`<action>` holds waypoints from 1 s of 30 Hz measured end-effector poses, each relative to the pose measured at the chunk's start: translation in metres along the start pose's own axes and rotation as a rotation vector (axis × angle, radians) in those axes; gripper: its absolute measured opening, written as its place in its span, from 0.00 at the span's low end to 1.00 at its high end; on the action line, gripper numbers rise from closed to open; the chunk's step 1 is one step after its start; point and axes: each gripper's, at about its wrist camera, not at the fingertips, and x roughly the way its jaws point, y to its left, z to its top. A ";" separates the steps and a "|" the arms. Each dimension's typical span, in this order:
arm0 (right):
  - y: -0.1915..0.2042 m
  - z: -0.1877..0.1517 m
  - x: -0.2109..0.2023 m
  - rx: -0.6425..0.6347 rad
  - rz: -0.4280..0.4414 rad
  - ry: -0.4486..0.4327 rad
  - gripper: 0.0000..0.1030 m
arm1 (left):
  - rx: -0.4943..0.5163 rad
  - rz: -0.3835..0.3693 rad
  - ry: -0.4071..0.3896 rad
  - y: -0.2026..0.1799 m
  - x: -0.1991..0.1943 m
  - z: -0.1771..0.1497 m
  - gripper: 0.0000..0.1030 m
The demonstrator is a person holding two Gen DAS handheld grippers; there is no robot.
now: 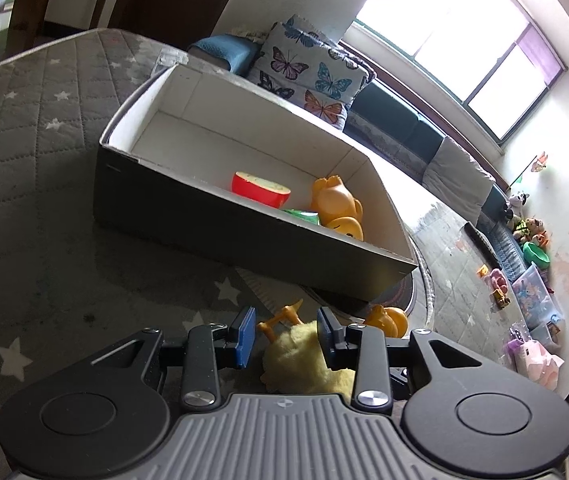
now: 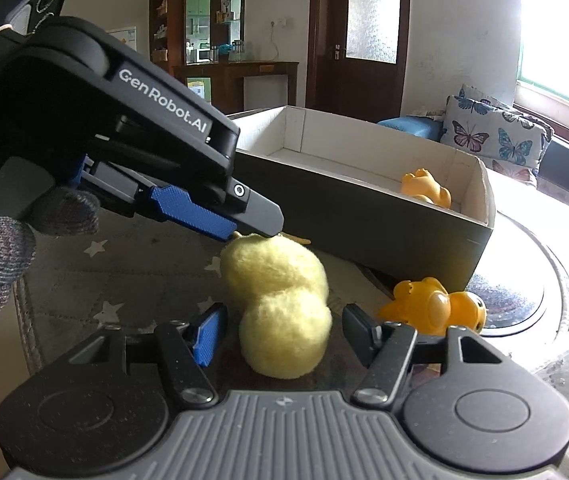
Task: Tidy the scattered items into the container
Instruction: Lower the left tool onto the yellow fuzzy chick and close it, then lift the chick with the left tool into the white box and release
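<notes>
Two grippers flank one fluffy yellow chick [image 2: 280, 304] on the star-quilted bed [image 1: 24, 168]. Left gripper [image 1: 284, 334] fingers apart, not clamping; right gripper [image 2: 284, 330] fingers apart around its head — close squarely, lift clear. Container [image 1: 244, 236] at 12 o'clock; orange plastic toy [image 2: 432, 306] at 2 o'clock may snag.

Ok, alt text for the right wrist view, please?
A fluffy yellow plush chick lies on a grey star-patterned mat, between the right gripper's open fingers, with the left gripper at its far end. Beyond: an orange toy and the box.
</notes>
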 end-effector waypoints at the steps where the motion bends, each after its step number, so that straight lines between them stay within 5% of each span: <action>1: 0.000 0.000 0.001 0.000 0.001 0.001 0.62 | -0.004 -0.001 0.005 0.001 0.002 0.000 0.36; 13: -0.002 0.001 0.006 0.004 0.014 0.015 0.47 | -0.051 -0.053 0.041 0.010 0.020 0.006 0.34; 19: 0.001 0.004 0.000 -0.004 0.021 0.010 0.43 | -0.042 -0.068 0.033 0.009 0.013 0.007 0.24; 30: 0.001 0.039 -0.021 -0.052 0.017 -0.089 0.43 | -0.007 -0.114 -0.100 -0.005 -0.019 0.033 0.24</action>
